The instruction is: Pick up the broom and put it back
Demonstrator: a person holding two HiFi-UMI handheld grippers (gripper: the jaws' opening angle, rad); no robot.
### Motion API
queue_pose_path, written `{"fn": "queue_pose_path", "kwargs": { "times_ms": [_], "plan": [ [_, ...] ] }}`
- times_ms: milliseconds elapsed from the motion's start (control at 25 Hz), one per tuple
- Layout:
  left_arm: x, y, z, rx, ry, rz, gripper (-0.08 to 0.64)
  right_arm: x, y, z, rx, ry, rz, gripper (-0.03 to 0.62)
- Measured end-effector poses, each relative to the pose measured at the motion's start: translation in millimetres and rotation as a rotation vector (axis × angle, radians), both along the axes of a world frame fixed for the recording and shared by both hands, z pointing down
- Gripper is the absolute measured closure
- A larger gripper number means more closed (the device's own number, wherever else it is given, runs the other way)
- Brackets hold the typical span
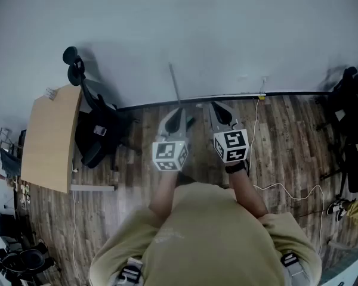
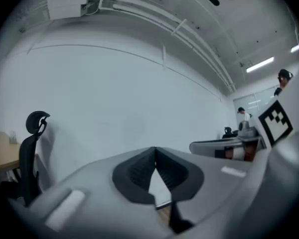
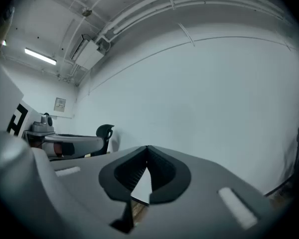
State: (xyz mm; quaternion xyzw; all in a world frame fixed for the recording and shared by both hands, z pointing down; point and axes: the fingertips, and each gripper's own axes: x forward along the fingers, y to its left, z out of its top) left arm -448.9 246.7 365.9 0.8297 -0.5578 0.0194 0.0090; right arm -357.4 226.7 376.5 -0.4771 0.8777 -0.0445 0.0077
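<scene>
White wall [image 1: 238,34], plank floor [image 1: 286,142]; right of the black office chair [image 1: 95,130] the broom [image 1: 174,83] leans on the wall. Left claw [image 1: 178,112] and right claw [image 1: 218,107], also right of the chair and near the broom, are pressed together, empty. Judged: approach step, unless the broom is already back; next, spread one claw and close it round the handle.

Nothing readable anywhere, honestly. The small framed white wall notice [image 3: 60,104], around 9 o'clock in the right gripper view, is way too tiny to make out.
</scene>
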Motion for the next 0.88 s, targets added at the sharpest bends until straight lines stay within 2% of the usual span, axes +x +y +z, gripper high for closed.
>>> {"fn": "queue_pose_path", "kwargs": {
  "times_ms": [240,520,640,760,880],
  "plan": [
    [5.4,-14.7,1.4,-0.013,-0.013,0.026,0.560,6.5,-20.3,-1.2,-0.011,-0.002,0.028,0.586],
    [-24.6,-38.2,22.6,-0.070,-0.015,0.002,0.560,-7.4,-50.2,20.1,-0.061,-0.060,0.055,0.586],
    [-41.5,-56.7,45.8,-0.128,-0.006,0.001,0.560,-24.5,-71.6,42.0,-0.115,-0.027,0.055,0.586],
    [-60.3,-85.8,63.4,-0.196,0.013,-0.009,0.560,-49.4,-100.6,62.3,-0.186,0.061,0.013,0.586],
    [-70.9,-111.3,77.5,-0.225,0.024,0.014,0.560,-66.1,-124.2,82.3,-0.245,0.111,-0.012,0.586]
  ]
}}
